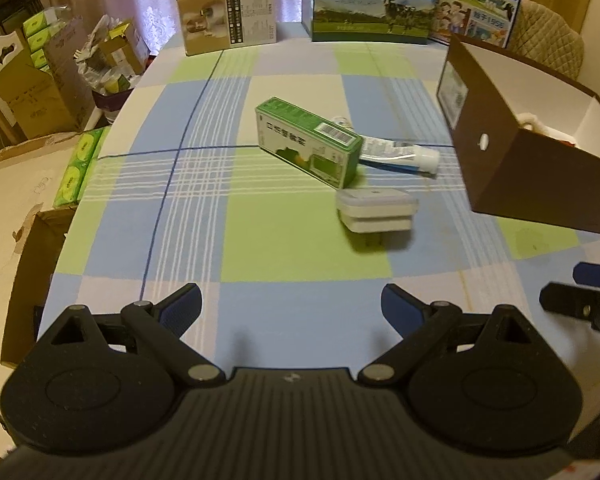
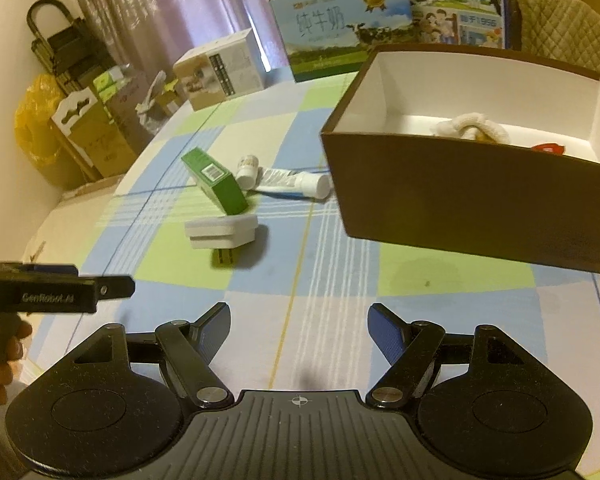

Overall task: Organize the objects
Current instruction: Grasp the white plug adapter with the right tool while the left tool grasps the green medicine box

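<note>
Checked-cloth bench [image 1: 260, 240], both my hand-held grippers spread apart and empty.
White plastic plug adapter [image 2: 220, 232] lies ahead-left of right hand-held gripper [image 2: 299, 332], ahead-right of left hand-held gripper [image 1: 291, 304]; brown cardboard box [image 2: 460, 200] right; right looks nearer.

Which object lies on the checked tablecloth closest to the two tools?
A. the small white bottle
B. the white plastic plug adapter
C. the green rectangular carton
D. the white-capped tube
B: the white plastic plug adapter lies nearer the camera than the green rectangular carton, the white-capped tube and the small white bottle behind it.
</note>
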### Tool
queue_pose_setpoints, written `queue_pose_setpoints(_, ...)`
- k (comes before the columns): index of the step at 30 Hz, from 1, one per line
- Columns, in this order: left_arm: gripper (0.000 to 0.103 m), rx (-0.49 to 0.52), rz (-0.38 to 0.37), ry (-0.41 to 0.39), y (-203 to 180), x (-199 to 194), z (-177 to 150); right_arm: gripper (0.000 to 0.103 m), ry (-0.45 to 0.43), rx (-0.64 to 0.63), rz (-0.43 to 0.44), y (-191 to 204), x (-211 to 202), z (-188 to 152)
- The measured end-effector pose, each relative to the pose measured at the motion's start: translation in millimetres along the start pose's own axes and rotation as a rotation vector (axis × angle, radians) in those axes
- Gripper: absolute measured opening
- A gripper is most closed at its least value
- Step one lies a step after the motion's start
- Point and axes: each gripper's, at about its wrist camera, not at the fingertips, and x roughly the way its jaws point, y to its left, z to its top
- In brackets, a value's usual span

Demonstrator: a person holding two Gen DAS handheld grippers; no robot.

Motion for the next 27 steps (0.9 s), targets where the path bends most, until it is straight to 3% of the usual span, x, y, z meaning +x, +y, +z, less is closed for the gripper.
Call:
queue_pose_setpoints(10,0.095,0.049,0.048,-0.023,14,38,19,0.073,-0.019,-0.006,0.005,31,36,13)
queue_pose_setpoints(13,0.095,0.019,0.074,-0.059,26,47,20,0.073,-0.028,-0.028,0.006,45,49,19)
queue_pose_setpoints(27,0.095,-0.096,0.099,-0.060,76,67,23,0.073,-0.038,-0.133,-0.076,95,121,32)
